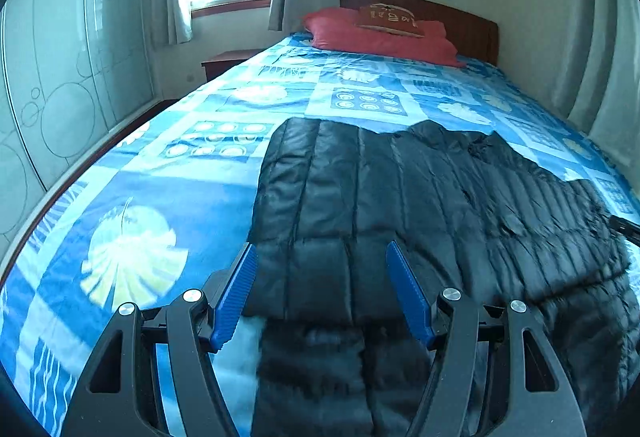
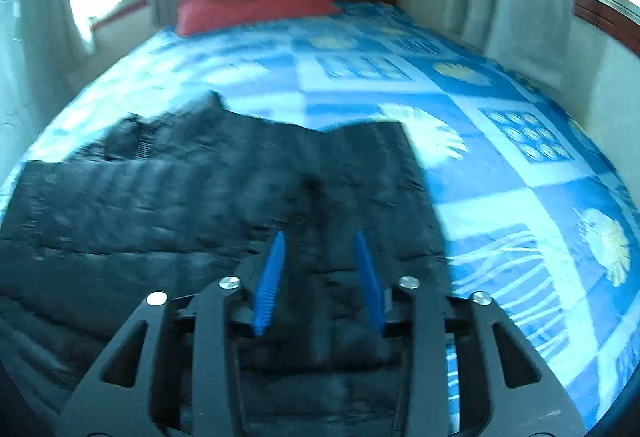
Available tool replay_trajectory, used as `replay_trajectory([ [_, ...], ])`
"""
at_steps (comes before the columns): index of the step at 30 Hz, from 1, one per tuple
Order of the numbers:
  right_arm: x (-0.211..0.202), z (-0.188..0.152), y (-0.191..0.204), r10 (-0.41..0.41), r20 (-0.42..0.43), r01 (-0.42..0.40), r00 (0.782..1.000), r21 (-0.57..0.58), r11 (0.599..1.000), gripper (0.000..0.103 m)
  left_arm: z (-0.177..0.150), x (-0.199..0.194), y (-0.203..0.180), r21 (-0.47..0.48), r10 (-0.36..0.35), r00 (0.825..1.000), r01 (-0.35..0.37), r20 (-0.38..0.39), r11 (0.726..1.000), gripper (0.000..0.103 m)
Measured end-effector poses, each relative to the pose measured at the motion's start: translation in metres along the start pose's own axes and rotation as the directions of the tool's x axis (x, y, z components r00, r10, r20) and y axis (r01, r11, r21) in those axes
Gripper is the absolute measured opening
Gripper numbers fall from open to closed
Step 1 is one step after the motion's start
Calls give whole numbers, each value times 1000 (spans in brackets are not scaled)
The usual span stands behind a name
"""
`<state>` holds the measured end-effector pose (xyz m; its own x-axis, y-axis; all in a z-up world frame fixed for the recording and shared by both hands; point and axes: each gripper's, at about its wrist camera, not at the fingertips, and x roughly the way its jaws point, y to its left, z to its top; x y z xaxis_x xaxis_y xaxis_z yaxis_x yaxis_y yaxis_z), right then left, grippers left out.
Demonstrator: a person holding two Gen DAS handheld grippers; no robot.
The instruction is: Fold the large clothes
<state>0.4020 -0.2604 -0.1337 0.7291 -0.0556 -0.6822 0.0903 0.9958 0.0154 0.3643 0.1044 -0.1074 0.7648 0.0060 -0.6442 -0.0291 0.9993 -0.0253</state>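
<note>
Black quilted puffer jacket [image 1: 400, 205] flat on blue patterned bed [image 1: 160, 197].
Left tool [image 1: 322, 253] spread wide, right tool [image 2: 320, 241] partly spread, both over jacket, gripping nothing.

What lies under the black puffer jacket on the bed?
The black puffer jacket lies on the blue patterned bedspread, which shows around it. The bedspread beneath the jacket is covered, so anything there cannot be seen.

Right gripper [image 2: 320, 237] hangs open over the black quilted jacket [image 2: 200, 205] spread on the blue patterned bedspread [image 2: 500, 165].
</note>
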Motion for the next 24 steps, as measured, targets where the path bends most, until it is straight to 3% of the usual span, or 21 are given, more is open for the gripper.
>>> replay_trajectory([
  [3, 18, -3, 22, 64, -48, -66, 997, -40, 997, 45, 5, 24, -2, 10, 35, 999, -35, -33, 999, 66],
  [5, 42, -12, 29, 48, -129, -56, 990, -63, 996, 45, 1, 44, -2, 33, 59, 994, -56, -91, 998, 66],
  [7, 54, -20, 31, 48, -137, -57, 989, -60, 997, 47, -8, 64, -6, 81, 82, 984, -70, -160, 994, 67],
  [11, 37, -6, 37, 49, -99, -56, 994, -69, 996, 47, -1, 52, -7, 100, 81, 986, -67, -146, 993, 66],
  [14, 37, 11, 43, 48, -64, -53, 997, -67, 996, 48, 20, 30, -4, 66, 57, 997, -54, -48, 996, 66],
  [17, 56, 29, 46, 61, -55, -64, 997, -43, 997, 49, 39, 39, -4, 62, 68, 998, -67, -9, 996, 66],
  [19, 79, 32, 50, 35, -89, -39, 995, -42, 998, 61, 44, 62, -2, 63, 85, 995, -82, -51, 995, 66],
  [22, 101, 30, 52, 31, -140, -38, 990, -52, 998, 64, 34, 112, 3, 59, 82, 973, -71, -215, 996, 69],
  [24, 91, 35, 55, 6, -134, -13, 991, -48, 999, 64, 35, 108, 4, 45, 81, 976, -73, -202, 996, 69],
])
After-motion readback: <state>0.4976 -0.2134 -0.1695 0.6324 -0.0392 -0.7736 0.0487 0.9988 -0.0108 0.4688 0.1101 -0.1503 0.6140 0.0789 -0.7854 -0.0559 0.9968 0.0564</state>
